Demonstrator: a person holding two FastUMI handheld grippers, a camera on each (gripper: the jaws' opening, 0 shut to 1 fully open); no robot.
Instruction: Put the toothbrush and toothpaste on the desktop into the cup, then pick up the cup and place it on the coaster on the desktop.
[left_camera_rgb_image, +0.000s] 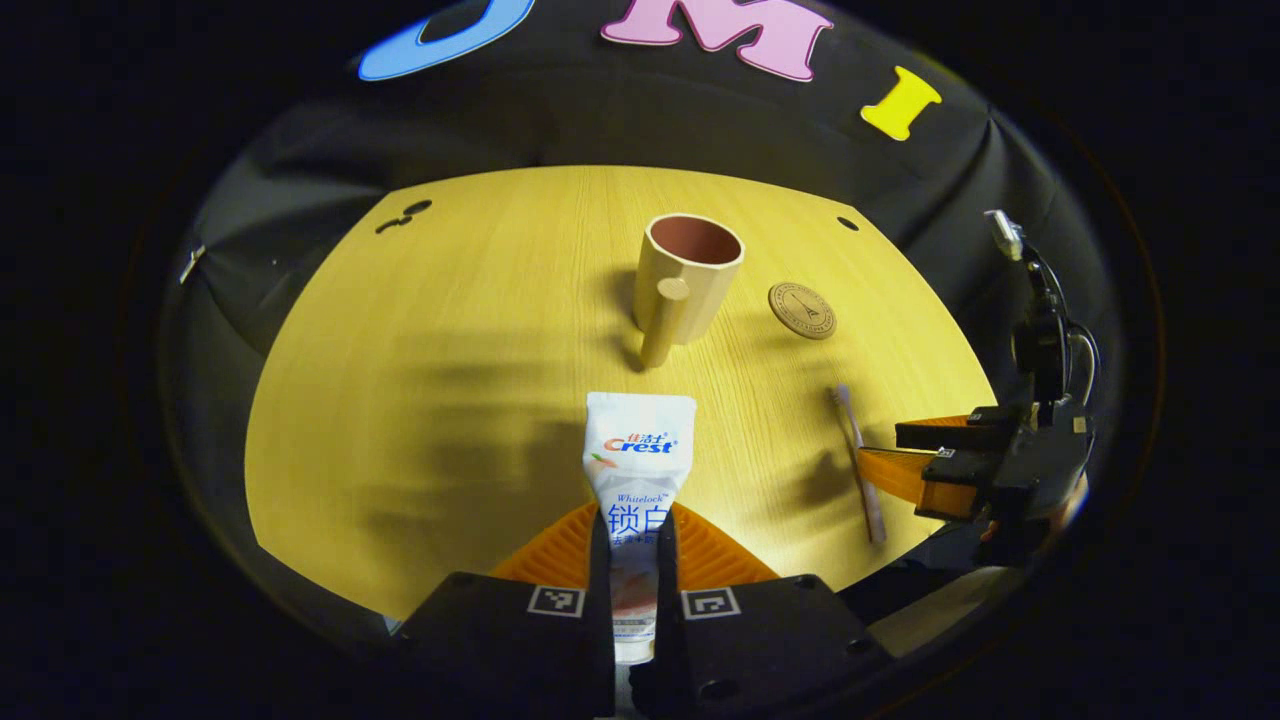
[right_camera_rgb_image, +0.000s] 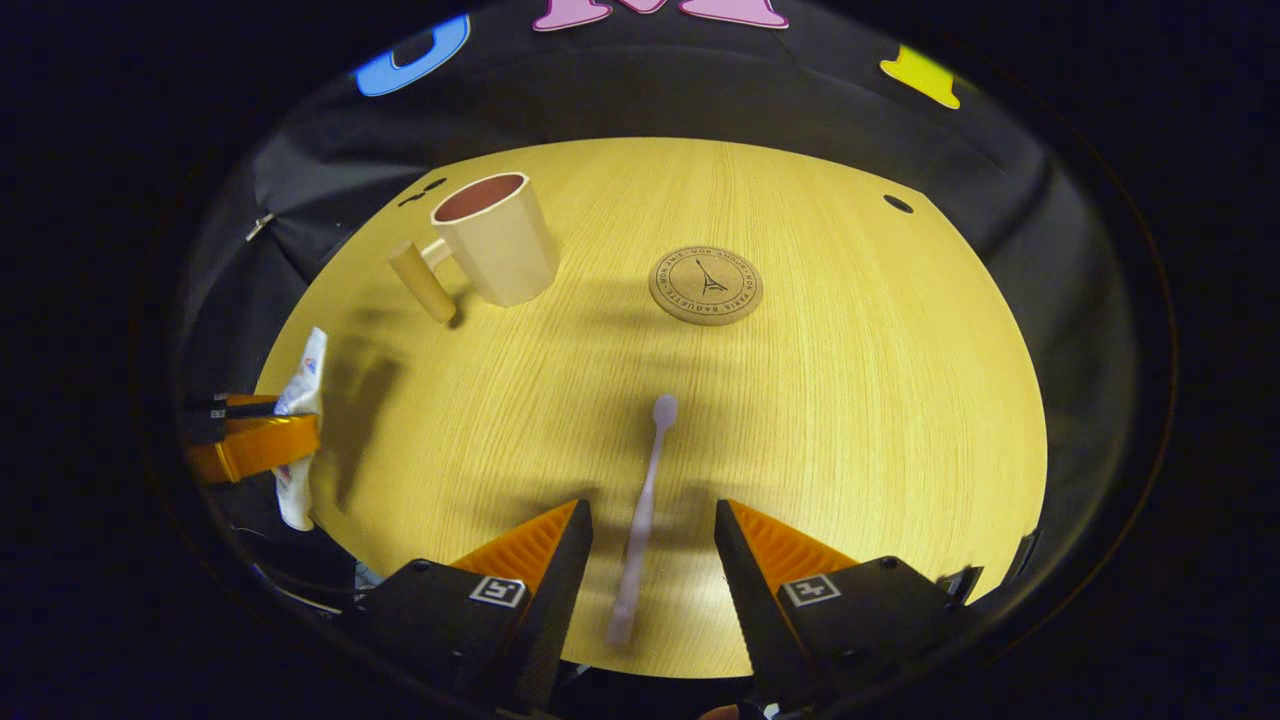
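My left gripper (left_camera_rgb_image: 634, 560) clamps toothpaste (left_camera_rgb_image: 638, 470) — soft tube, grip mid-body. Right gripper (right_camera_rgb_image: 648, 545) jaws apart, straddling toothbrush (right_camera_rgb_image: 645, 500) — light, stiff, slim handle.

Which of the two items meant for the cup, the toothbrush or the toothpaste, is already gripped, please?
The toothpaste: the left gripper is shut on it. The toothbrush lies flat on the table between the open right gripper fingers.
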